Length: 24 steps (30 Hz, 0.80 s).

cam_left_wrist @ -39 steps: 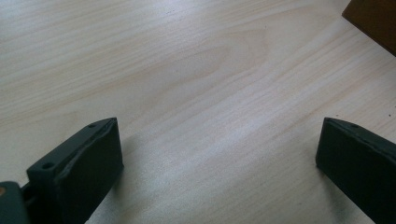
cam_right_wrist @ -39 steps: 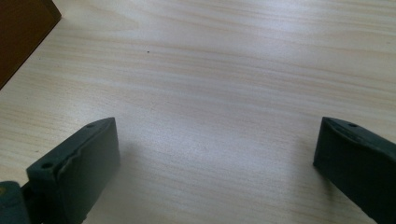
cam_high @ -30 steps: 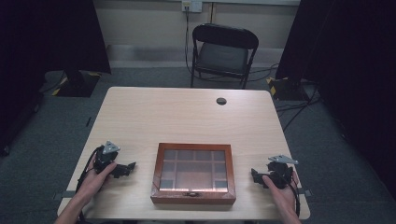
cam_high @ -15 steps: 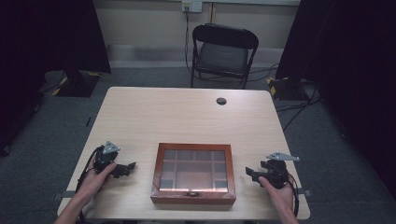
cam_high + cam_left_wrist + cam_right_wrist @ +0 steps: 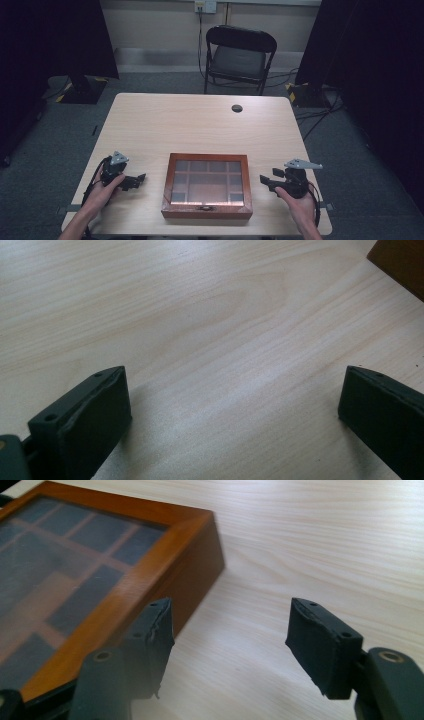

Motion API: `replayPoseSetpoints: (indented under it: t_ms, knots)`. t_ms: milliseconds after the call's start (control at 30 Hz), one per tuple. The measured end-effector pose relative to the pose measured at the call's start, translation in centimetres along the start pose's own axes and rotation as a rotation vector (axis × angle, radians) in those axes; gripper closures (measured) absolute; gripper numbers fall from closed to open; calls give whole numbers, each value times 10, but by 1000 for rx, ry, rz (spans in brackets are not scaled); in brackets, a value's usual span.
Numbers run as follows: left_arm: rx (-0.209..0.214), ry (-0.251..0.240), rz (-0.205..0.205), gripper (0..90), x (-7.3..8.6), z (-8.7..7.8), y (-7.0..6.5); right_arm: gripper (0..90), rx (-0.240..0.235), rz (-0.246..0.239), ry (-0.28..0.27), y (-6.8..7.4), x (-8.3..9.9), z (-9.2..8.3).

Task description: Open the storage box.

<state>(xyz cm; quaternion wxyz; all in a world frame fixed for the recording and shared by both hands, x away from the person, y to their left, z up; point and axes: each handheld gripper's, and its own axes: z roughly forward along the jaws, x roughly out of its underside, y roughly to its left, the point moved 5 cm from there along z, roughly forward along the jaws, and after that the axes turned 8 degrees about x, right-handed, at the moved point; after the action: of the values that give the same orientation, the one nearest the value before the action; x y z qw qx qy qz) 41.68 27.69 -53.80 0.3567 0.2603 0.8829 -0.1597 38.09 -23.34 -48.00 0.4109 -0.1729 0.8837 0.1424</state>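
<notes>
Looking down from the high view: wooden glass-lidded box [image 5: 207, 186] sits at the near middle of the tabletop [image 5: 200, 125], small front latch [image 5: 203, 208] facing the person. Left claw [image 5: 134, 181] rests beside it on the left, right claw [image 5: 266, 181] just off its right side, neither touching. A round dark grommet [image 5: 237, 108] lies far back; a folding chair [image 5: 239, 57] stands behind the tabletop.

Left claw view: jaws stand wide apart over bare wood grain; only a brown corner of the box [image 5: 400, 262] enters top right, cut off.

Right claw view: jaws apart, empty, the box's right wall [image 5: 185, 575] just beside the left jaw. Glass shows compartment dividers; contents unreadable through glare.

Judgement: stiff, fairly heavy, glass pane fragile, varnish slippery. Grip the wooden frame or side walls, never the pane. Hinges hidden.
</notes>
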Motion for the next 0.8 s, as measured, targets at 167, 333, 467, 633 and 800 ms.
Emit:
replayPoseSetpoints:
  t_ms: [167,333,467,633,800]
  knots:
    - [0,-3,-1,0,0,0,0,360,-62,-29,3,16,-6,-3]
    - [0,-5,-3,0,0,0,0,386,-108,-50,-13,30,-14,-5]
    - [0,-3,-1,0,0,0,0,409,-158,-102,-29,50,-27,-5]
    - [2,-4,-2,0,0,1,0,400,-213,-123,-32,69,-37,0]
    - [6,1,8,0,-3,4,0,438,-300,-156,-12,91,-41,11]
